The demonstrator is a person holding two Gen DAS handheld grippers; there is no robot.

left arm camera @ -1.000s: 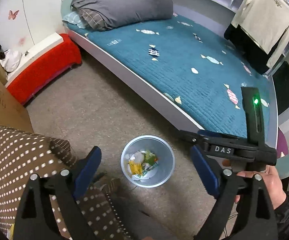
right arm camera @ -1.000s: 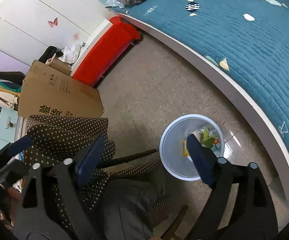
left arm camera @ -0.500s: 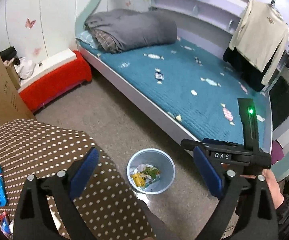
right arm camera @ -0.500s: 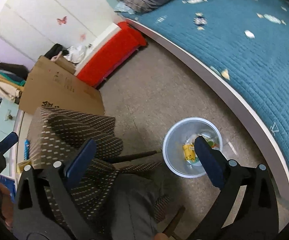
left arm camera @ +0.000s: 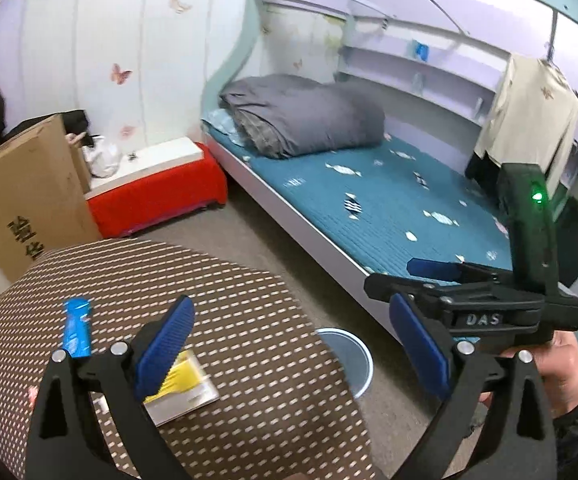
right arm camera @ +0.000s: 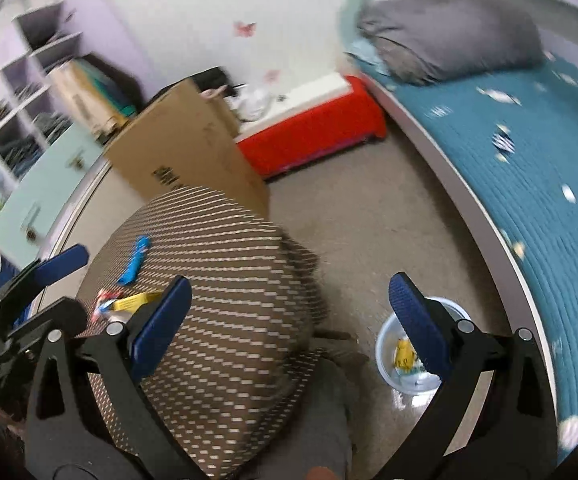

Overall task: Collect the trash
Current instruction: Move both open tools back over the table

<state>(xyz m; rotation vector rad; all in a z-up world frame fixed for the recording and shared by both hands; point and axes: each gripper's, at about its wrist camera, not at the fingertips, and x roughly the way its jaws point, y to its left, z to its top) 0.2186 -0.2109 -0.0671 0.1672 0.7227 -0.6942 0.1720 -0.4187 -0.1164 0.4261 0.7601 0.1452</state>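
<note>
Gaping empty, both: left gripper widening, right gripper spread above the dotted table. Turning from the bin on the floor toward more trash, seemingly the blue wrapper and yellow packet; needing descent, then closing.

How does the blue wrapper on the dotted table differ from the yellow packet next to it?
The blue wrapper is long, narrow and crinkled; the yellow packet is wider, flat and rectangular. The blue wrapper lies fully in view, farther from the camera, while the yellow packet is partly hidden behind a finger of the left tool. Both lie loose on the dotted table, not yet in the bin.
</note>
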